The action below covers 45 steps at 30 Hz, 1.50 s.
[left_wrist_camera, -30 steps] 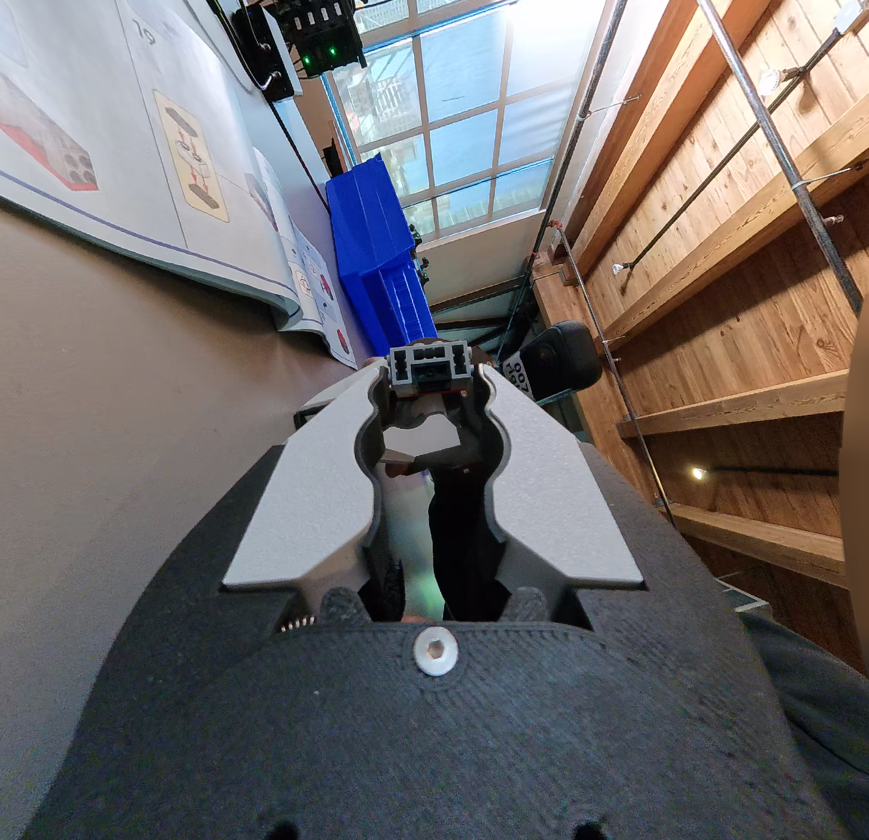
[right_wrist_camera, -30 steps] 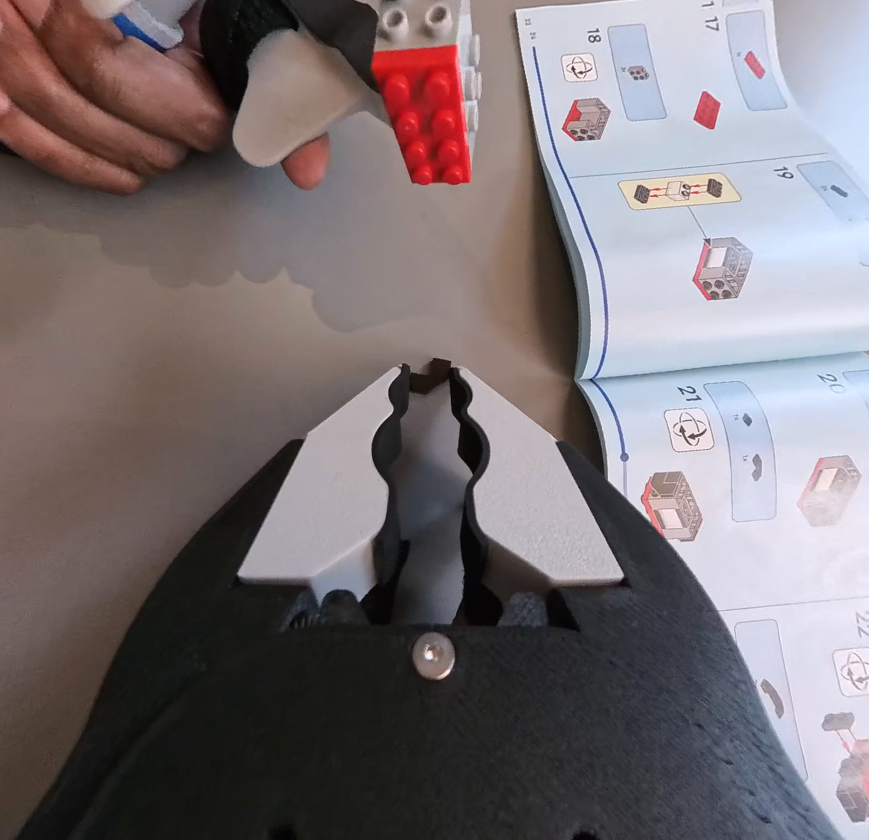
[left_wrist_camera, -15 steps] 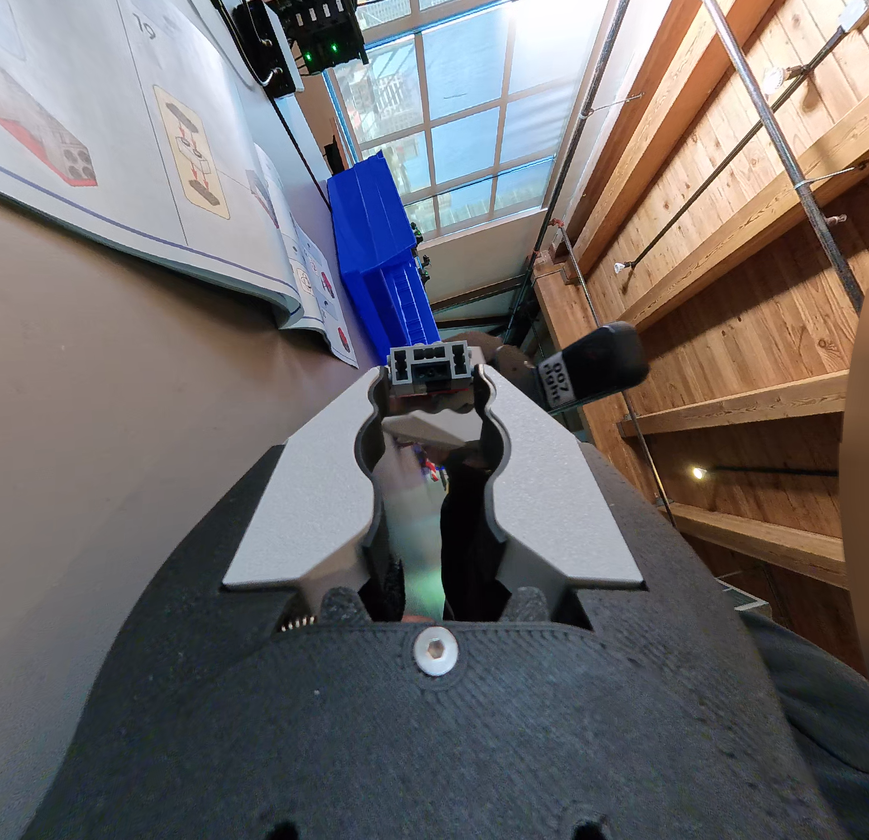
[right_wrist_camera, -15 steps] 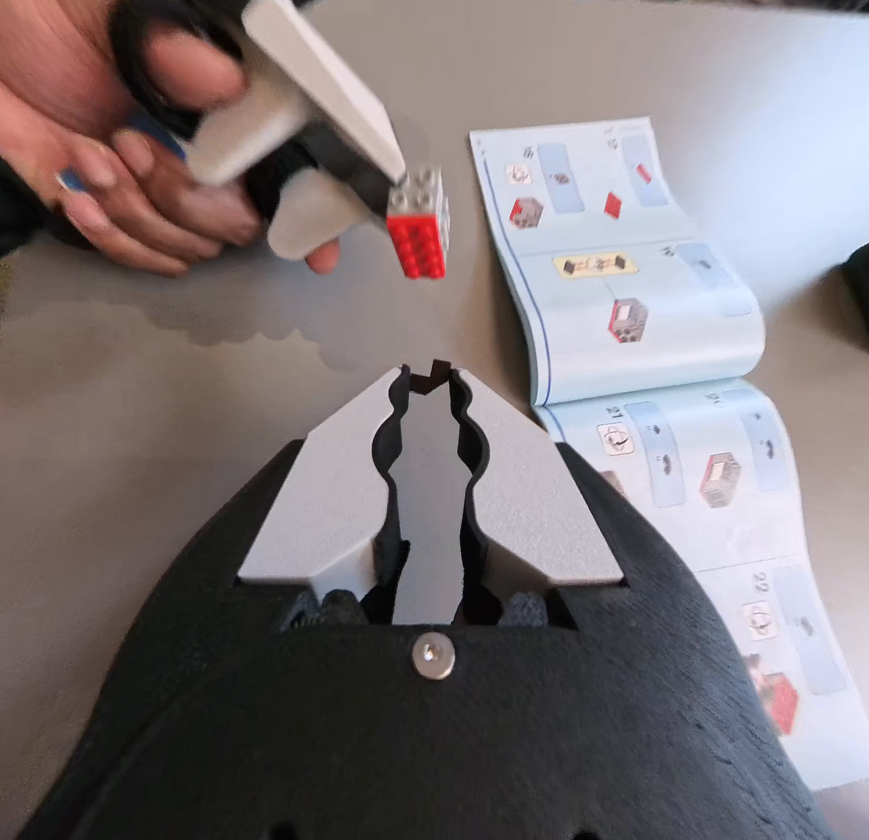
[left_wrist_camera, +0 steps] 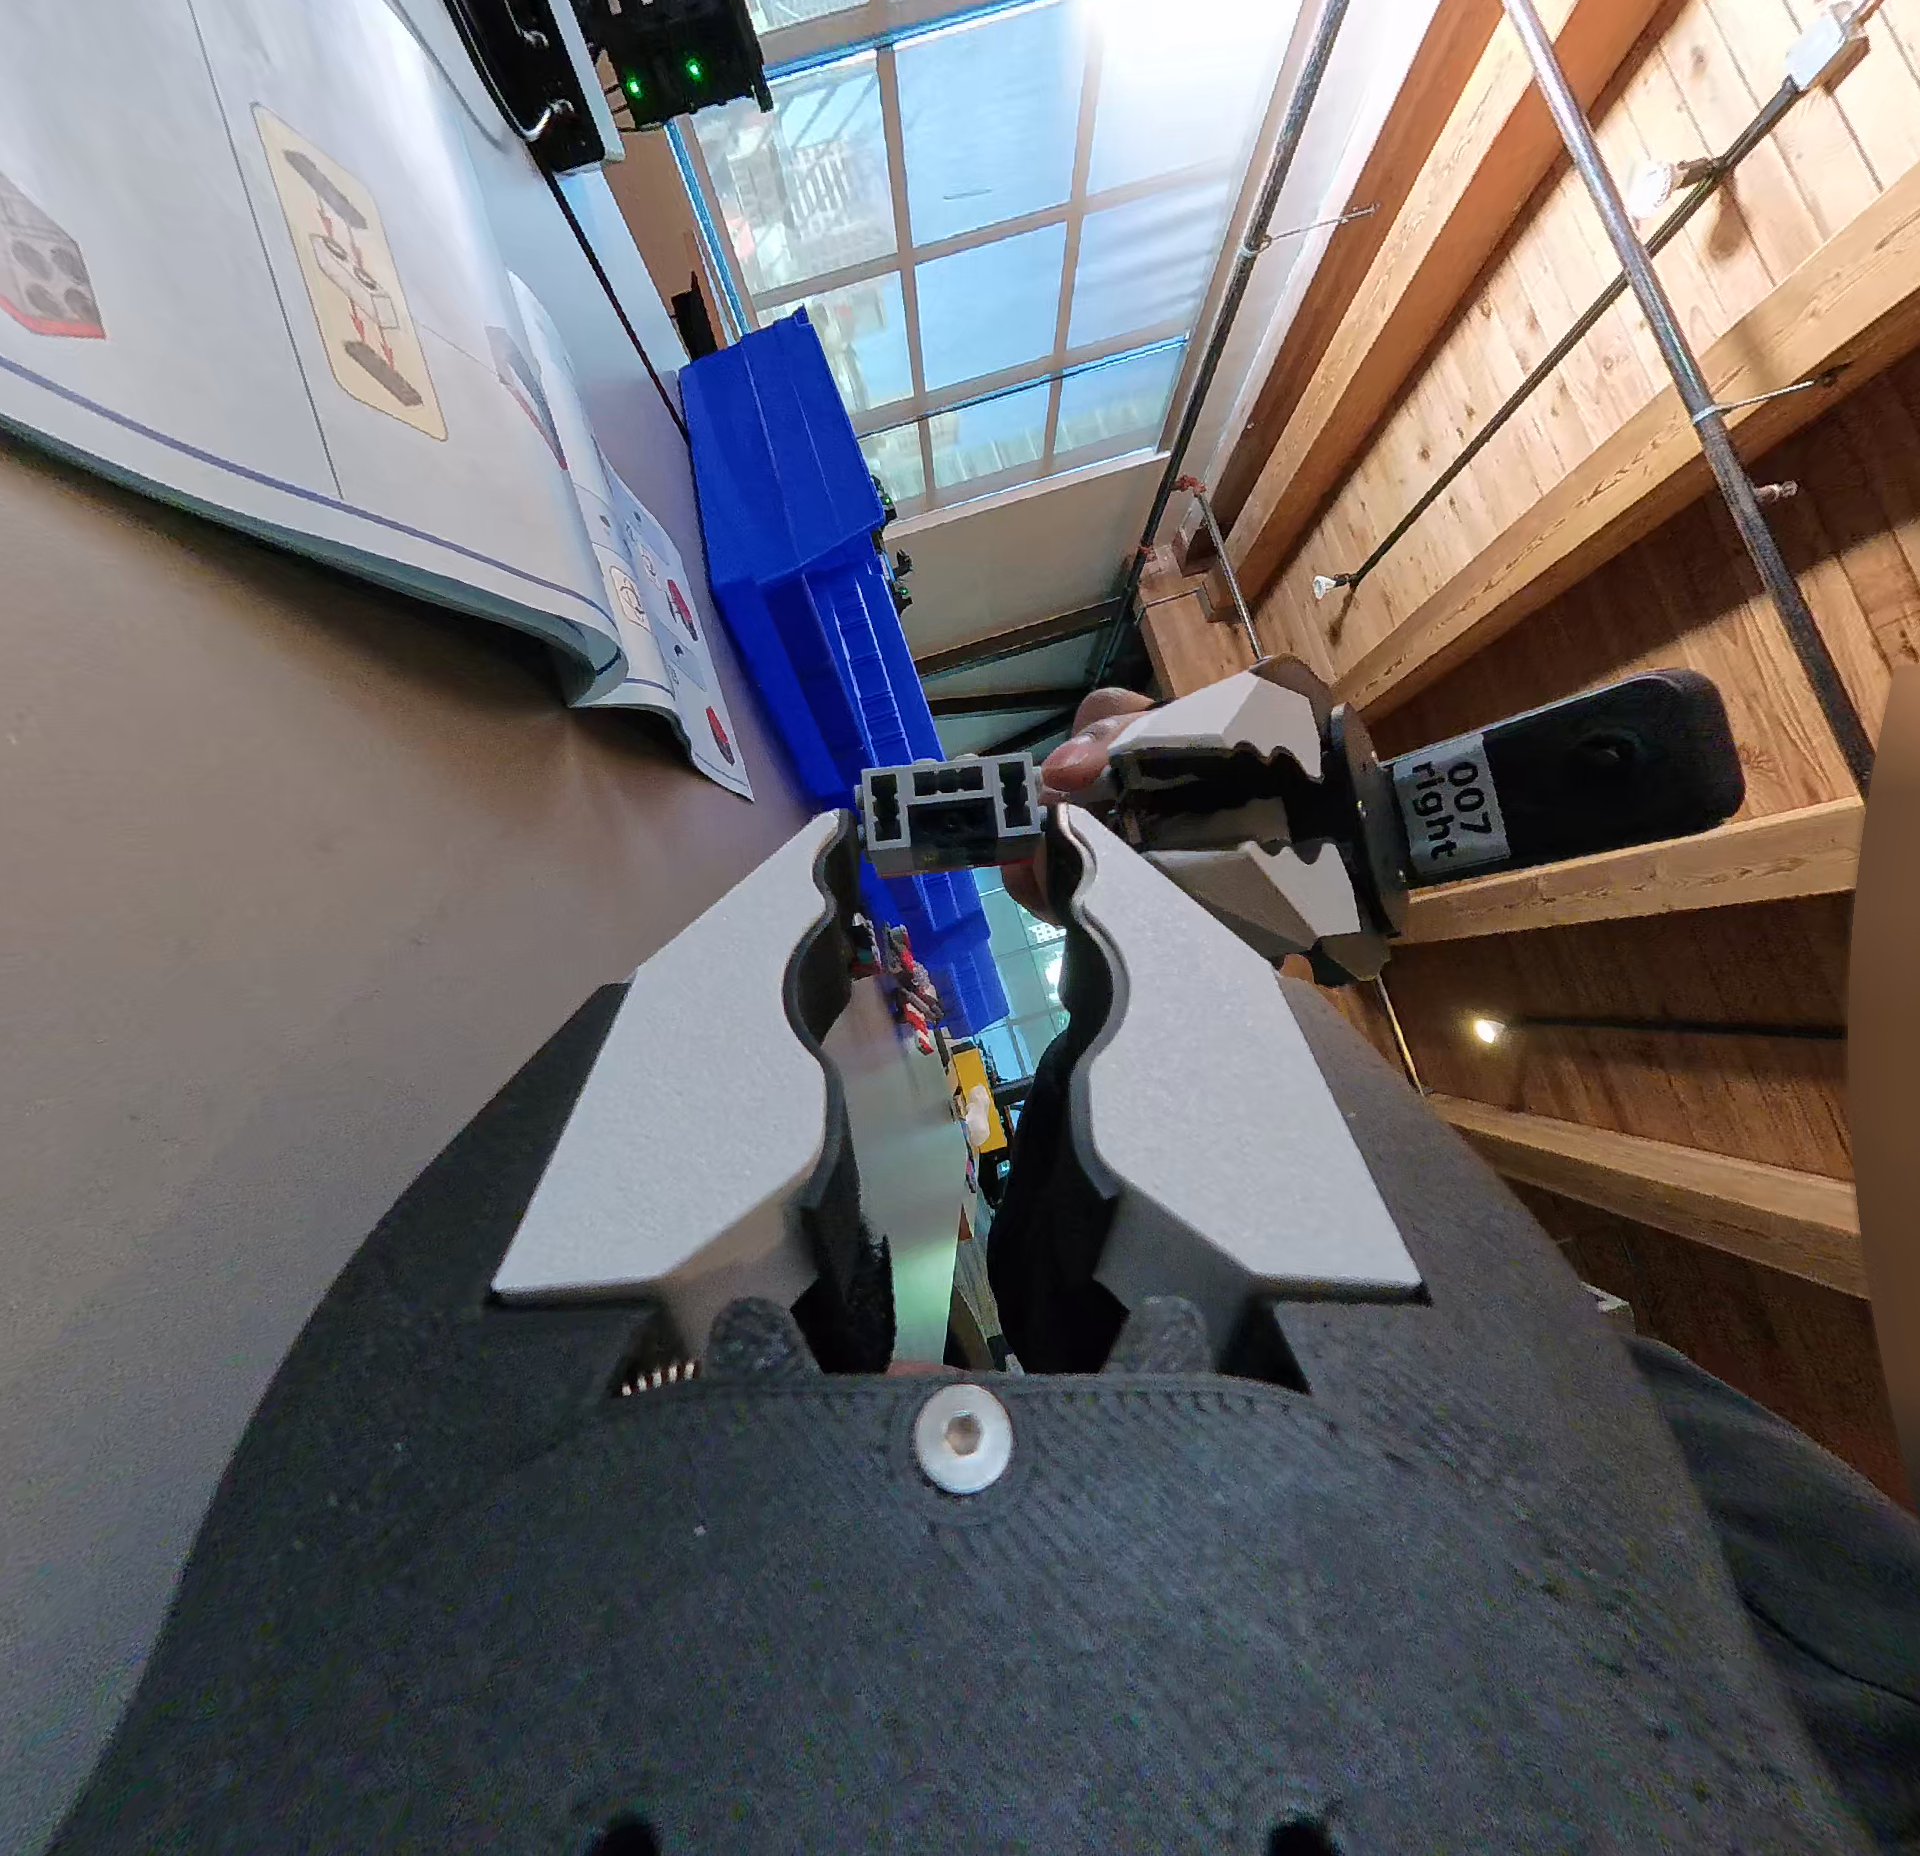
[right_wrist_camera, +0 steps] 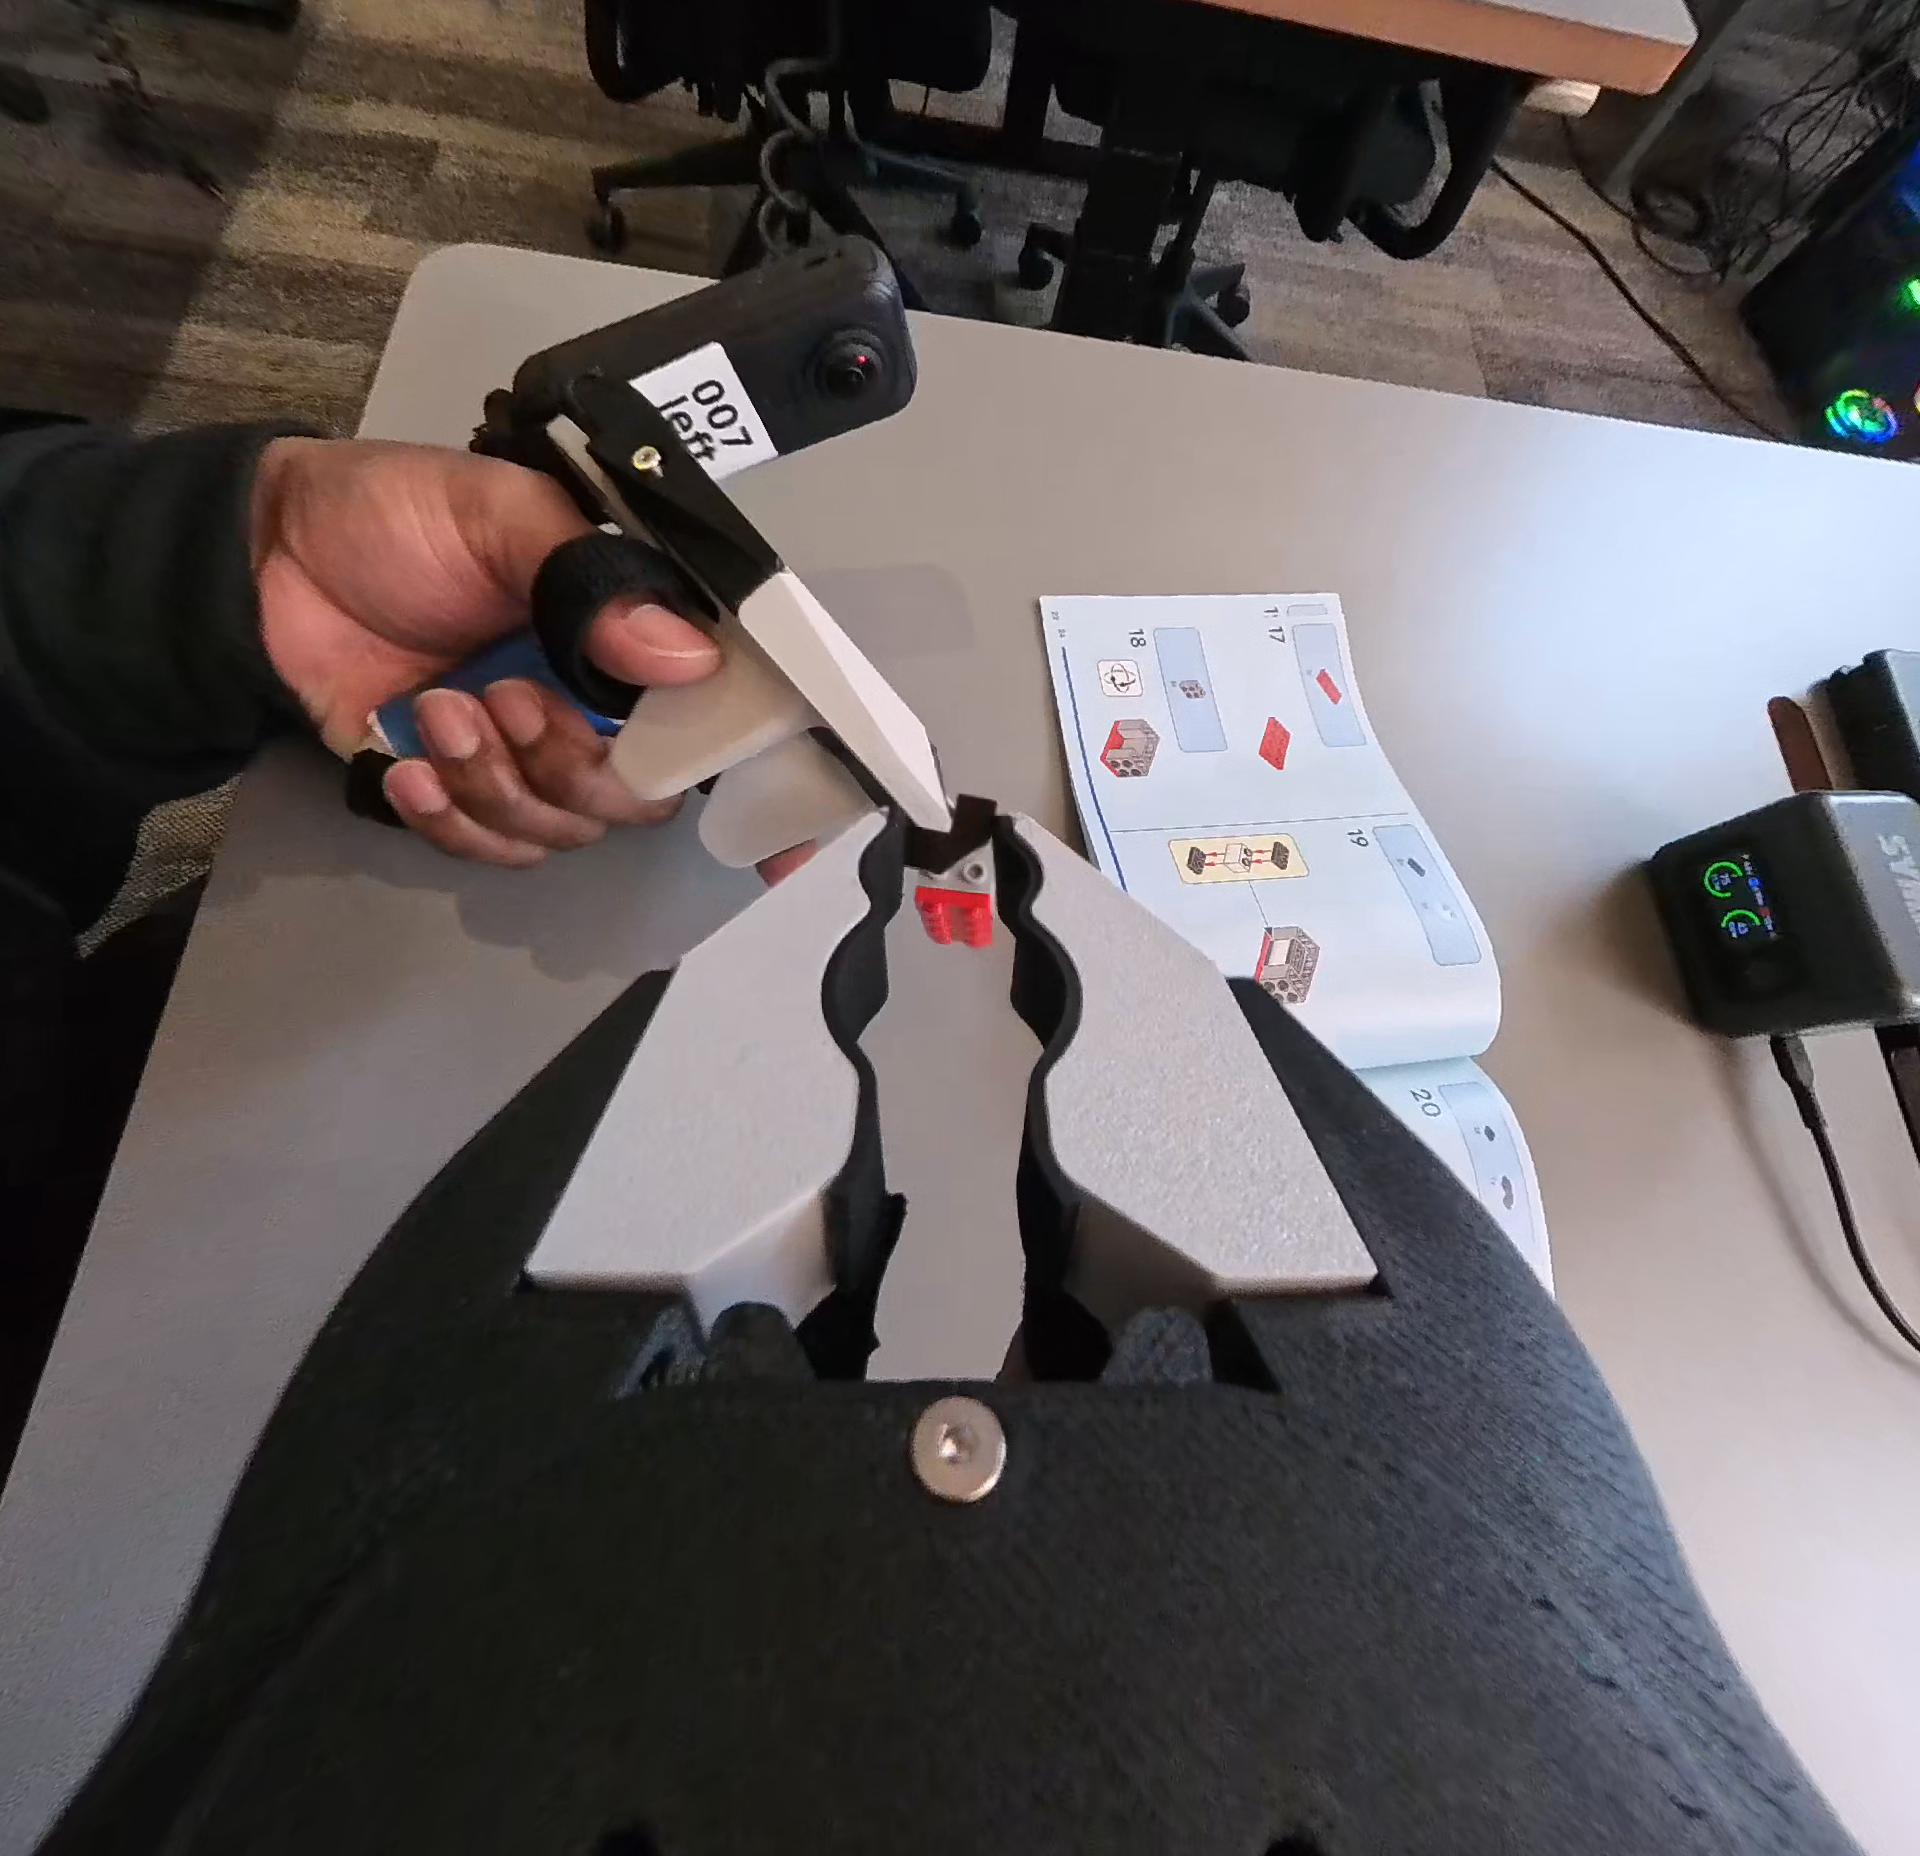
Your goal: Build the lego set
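Observation:
My left gripper (left_wrist_camera: 951,840) is shut on a grey and red lego assembly (left_wrist_camera: 948,814), held above the table. In the right wrist view the assembly (right_wrist_camera: 954,907) shows its red studded plate, just behind my right fingertips. My right gripper (right_wrist_camera: 954,832) is shut on a small black lego piece (right_wrist_camera: 961,824), which is right against the assembly's grey top. I cannot tell whether they touch. In the left wrist view the right gripper (left_wrist_camera: 1117,793) comes in from the right, its tips next to the assembly. A hand (right_wrist_camera: 436,611) holds the left gripper.
The open instruction booklet (right_wrist_camera: 1299,819) lies on the grey table (right_wrist_camera: 416,1079), right of the grippers; it also shows in the left wrist view (left_wrist_camera: 260,300). Two black devices with lit screens (right_wrist_camera: 1787,902) stand at the table's right edge. A blue bin (left_wrist_camera: 800,518) stands farther off.
My right gripper has lifted off the table and brought the black piece up to the assembly. The left gripper has kept its hold and stayed nearly in place.

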Each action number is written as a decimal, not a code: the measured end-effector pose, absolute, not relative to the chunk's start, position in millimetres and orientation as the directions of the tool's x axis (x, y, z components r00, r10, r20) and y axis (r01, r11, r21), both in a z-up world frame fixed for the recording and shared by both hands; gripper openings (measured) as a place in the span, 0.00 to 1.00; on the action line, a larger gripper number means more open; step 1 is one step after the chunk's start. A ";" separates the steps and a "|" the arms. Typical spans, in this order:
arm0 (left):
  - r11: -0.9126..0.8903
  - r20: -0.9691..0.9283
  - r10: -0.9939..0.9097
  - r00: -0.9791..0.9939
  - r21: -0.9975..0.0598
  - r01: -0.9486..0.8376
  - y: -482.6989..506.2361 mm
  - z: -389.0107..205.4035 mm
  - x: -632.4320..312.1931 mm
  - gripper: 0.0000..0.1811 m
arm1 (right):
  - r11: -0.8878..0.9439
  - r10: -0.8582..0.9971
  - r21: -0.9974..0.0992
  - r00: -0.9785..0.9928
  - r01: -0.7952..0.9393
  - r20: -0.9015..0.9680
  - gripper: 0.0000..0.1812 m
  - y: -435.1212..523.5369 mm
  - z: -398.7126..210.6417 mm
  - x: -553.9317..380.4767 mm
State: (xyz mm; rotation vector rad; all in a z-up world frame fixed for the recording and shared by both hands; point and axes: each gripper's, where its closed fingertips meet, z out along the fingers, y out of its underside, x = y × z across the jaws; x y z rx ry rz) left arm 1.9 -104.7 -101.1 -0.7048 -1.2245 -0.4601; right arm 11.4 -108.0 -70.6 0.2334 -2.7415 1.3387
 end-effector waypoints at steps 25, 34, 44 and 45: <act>0.707 0.955 0.013 0.296 -0.218 0.673 -103.5 -98.6 2.4 0.19 | 0.624 -0.085 -0.772 -0.992 -0.123 0.089 0.11 -110.3 -81.8 7.1; 0.708 0.955 -0.002 0.298 -0.209 0.674 -103.1 -97.4 3.0 0.19 | 0.560 -0.029 -0.828 -1.000 -0.012 -0.005 0.18 -104.0 -71.2 6.3; 0.656 0.946 -0.077 0.315 -0.190 0.730 -70.2 -88.5 7.6 0.19 | 0.181 0.211 -0.753 -0.773 0.633 -0.598 0.27 -43.3 -63.1 -2.0; 0.645 0.944 -0.087 0.317 -0.189 0.741 -63.4 -87.3 8.4 0.19 | 0.155 0.218 -0.729 -0.743 0.667 -0.633 0.28 -36.5 -63.9 -0.2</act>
